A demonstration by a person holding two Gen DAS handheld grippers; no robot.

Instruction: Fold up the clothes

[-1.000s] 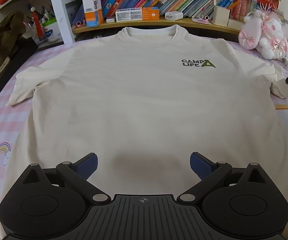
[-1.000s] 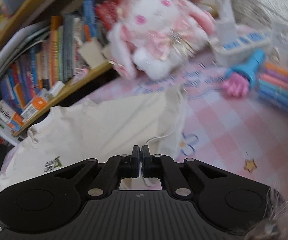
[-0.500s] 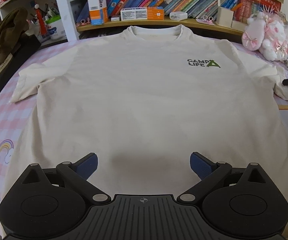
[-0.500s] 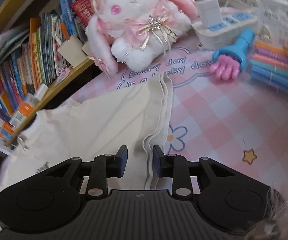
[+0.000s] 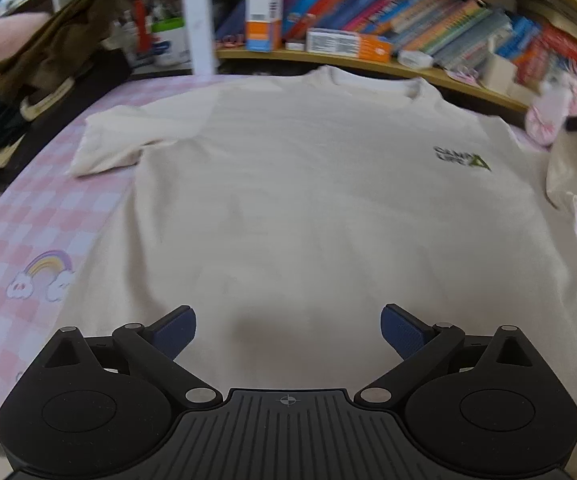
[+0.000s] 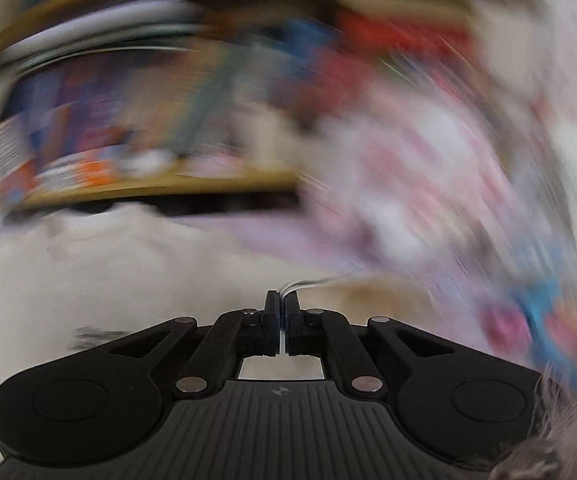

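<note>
the cream t-shirt point(image 5: 288, 200) lies flat, front up, on the pink checked counter point(image 5: 28, 240). my left fingers point(image 5: 288, 330) hover wide apart over its hem, gripping nothing. my right fingers point(image 6: 281, 308) have just closed, pinching its sleeve edge point(image 6: 300, 285).

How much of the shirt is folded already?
Almost none. The cream T-shirt lies flat, front up, its far-left sleeve spread on the pink checked cloth. In hand: the right gripper is shut on the other sleeve's edge, lifting it. The left gripper hovers open over the hem. Both sides and the bottom are left.
</note>
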